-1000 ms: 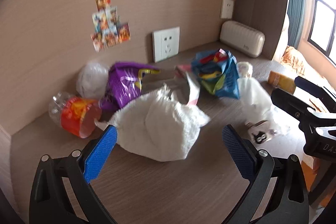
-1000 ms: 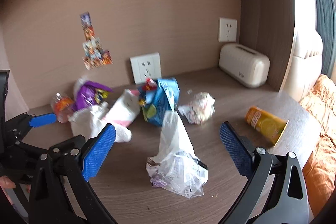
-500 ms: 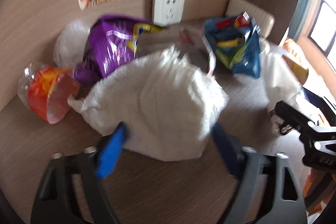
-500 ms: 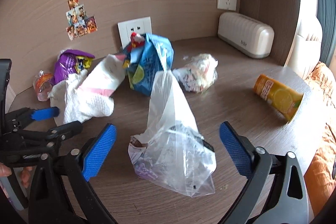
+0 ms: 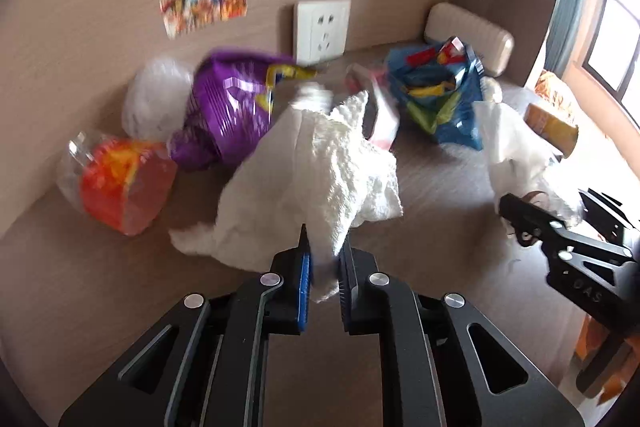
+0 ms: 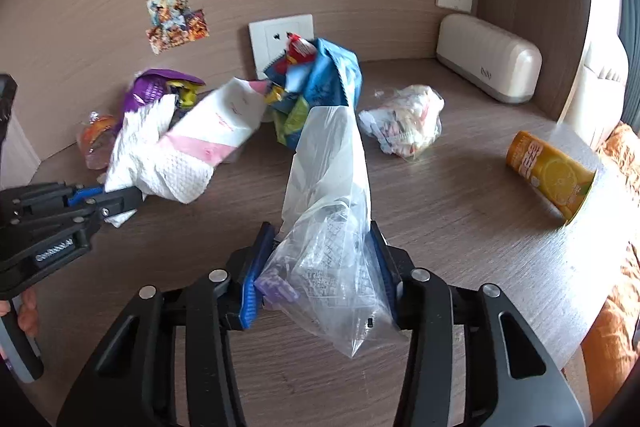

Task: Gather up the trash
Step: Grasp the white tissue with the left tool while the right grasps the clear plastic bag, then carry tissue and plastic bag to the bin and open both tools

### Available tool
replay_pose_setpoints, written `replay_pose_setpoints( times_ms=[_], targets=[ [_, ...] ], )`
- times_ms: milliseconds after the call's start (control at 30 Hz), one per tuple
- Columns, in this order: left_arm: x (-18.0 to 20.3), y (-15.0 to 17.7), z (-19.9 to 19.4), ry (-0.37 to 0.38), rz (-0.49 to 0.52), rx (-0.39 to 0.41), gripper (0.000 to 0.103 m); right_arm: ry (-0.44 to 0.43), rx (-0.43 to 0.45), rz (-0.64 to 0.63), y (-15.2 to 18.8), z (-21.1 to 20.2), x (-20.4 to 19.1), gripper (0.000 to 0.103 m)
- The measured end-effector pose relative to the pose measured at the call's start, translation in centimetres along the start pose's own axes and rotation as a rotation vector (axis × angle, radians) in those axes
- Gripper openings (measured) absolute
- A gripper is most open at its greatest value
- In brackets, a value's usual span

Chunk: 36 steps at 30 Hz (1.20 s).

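My left gripper [image 5: 323, 267] is shut on the near edge of a crumpled white paper towel [image 5: 312, 171] that lies on the wooden desk [image 5: 436, 187]. The towel also shows in the right wrist view [image 6: 160, 155], with the left gripper [image 6: 120, 203] clamped on it. My right gripper [image 6: 320, 263] is shut on a clear plastic bag [image 6: 332, 227] of small scraps; the bag also shows at the right of the left wrist view [image 5: 516, 151].
On the desk lie a purple snack bag [image 5: 232, 111], a blue snack bag [image 6: 316, 83], an orange-labelled bottle [image 5: 116, 179], a white-pink packet [image 6: 224, 123], a crumpled wrapper ball [image 6: 404, 123] and a yellow can [image 6: 548, 175]. A beige box [image 6: 488, 59] stands by the back wall.
Both grippers moved forward and closed: the left one onto the white paper towel, the right one onto the clear plastic bag. Both were open a second ago.
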State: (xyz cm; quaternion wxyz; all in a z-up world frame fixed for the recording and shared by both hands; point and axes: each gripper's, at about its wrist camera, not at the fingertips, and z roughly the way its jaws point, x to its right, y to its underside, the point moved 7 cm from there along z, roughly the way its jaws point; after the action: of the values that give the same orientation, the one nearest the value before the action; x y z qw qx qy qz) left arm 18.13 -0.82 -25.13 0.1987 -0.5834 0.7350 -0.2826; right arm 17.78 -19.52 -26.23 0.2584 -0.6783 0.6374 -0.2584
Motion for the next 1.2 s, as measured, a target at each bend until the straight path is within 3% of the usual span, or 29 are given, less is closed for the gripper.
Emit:
replay_pose_setpoints(
  times_ms=[433, 667, 933, 1200],
  targets=[
    [6.1, -3.8, -7.2, 0.071, 0.074, 0.135, 0.011, 0.000, 0.145, 0.000, -2.7, -7.8, 1.9, 0.047],
    [11.5, -4.9, -9.6, 0.134, 0.142, 0.175, 0.011, 0.064, 0.212, 0.035, -2.9, -13.1, 5.6, 0.047],
    [20.8, -4.5, -10.5, 0.278, 0.263, 0.173, 0.011, 0.199, 0.252, 0.118, -0.4, -18.9, 12.0, 0.047],
    [30.0, -2.4, -10.4, 0.404, 0.396, 0.142, 0.011, 0.336, 0.243, 0.229, 4.2, -23.3, 18.0, 0.047]
  ],
)
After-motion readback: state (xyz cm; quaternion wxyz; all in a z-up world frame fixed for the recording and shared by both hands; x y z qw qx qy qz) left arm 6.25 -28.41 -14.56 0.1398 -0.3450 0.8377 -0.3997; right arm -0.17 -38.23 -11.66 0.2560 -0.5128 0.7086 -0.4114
